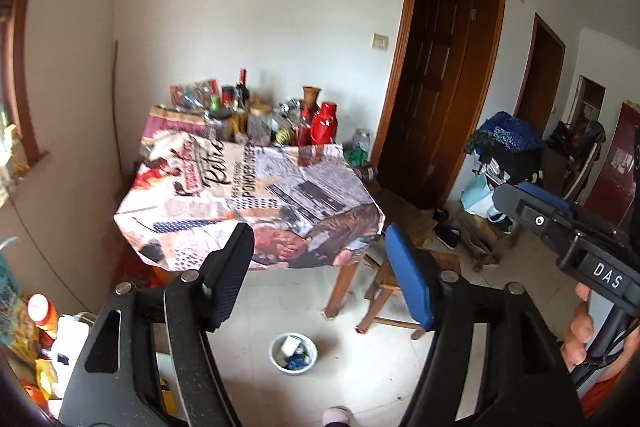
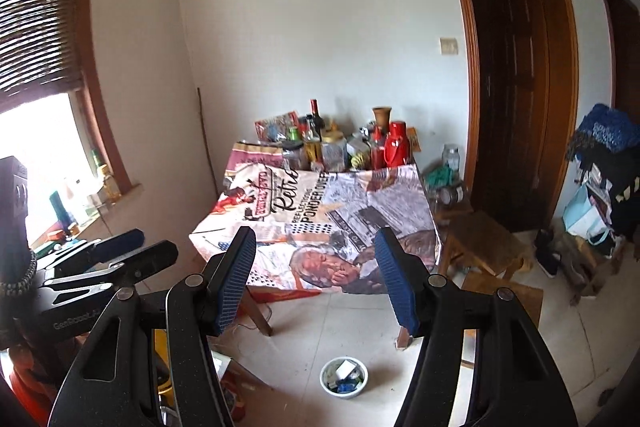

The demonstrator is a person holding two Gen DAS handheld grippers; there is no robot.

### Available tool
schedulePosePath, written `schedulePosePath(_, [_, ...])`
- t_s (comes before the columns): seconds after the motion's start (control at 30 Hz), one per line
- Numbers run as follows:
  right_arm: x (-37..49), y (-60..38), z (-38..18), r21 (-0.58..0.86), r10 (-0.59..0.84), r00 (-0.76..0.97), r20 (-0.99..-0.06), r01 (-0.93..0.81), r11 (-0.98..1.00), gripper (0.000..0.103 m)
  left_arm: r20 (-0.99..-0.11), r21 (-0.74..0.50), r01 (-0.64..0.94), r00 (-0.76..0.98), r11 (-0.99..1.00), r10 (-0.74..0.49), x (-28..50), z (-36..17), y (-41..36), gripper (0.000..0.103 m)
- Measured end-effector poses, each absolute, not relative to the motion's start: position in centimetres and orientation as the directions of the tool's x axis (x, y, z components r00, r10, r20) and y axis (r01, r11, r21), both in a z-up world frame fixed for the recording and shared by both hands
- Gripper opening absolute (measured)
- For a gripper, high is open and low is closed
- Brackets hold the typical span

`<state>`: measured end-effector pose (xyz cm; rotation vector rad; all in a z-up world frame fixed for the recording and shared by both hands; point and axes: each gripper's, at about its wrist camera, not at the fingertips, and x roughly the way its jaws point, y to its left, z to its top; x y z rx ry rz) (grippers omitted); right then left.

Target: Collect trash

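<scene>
A small white bowl (image 1: 294,353) (image 2: 344,377) holding scraps of trash, some white and some blue, stands on the tiled floor in front of the table. My left gripper (image 1: 317,229) is held high above the floor, open, with nothing between its fingers. My right gripper (image 2: 316,231) is also open and holds nothing. Each gripper shows in the other's view: the right gripper (image 1: 520,193) at the right edge with a hand on its handle, the left gripper (image 2: 148,245) at the left edge. Both point toward the table, well above and short of the bowl.
A wooden table with a printed cloth (image 1: 248,195) (image 2: 320,219) carries bottles, jars and a red thermos (image 2: 396,143) at its far end. Low wooden stools (image 2: 484,247) stand to its right. Dark doors lie right, packets and clutter lie lower left (image 1: 36,327), and a window (image 2: 36,147) is at the left.
</scene>
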<state>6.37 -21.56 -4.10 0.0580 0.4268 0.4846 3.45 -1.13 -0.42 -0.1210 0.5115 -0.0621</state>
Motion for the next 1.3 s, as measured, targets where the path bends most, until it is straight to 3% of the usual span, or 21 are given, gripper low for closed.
schedulePosePath(0.03, [5.7,-21.5,-3.9,0.149,0.462,0.804,-0.375,-0.440,0.886,0.066,-0.479,-0.128,0.027,0.873,0.991,-0.086,2.6,-0.2,-0.9,0.074])
schedulePosePath(0.1, [4.6,-21.6,-3.5,0.145,0.455,0.819,-0.349,-0.433,0.890,0.082,-0.464,-0.130,0.021,0.882,0.991,-0.080,1.3,0.2,-0.6,0.087])
schedulePosePath(0.13, [4.1,-21.6,-3.3,0.142,0.451,0.827,-0.336,-0.429,0.892,0.084,-0.450,-0.133,0.015,0.890,0.991,-0.074,0.7,0.3,-0.4,0.094])
schedulePosePath(0.27, [2.9,-21.4,-2.8,0.127,0.435,0.842,-0.321,-0.416,0.900,0.098,-0.422,-0.139,0.003,0.904,0.990,-0.062,-1.2,0.8,0.3,0.097])
schedulePosePath(1.3, [1.7,-21.2,-2.9,0.107,0.433,0.830,-0.352,-0.424,0.899,0.099,-0.413,-0.127,-0.006,0.909,0.992,-0.047,-2.2,0.8,0.8,0.097])
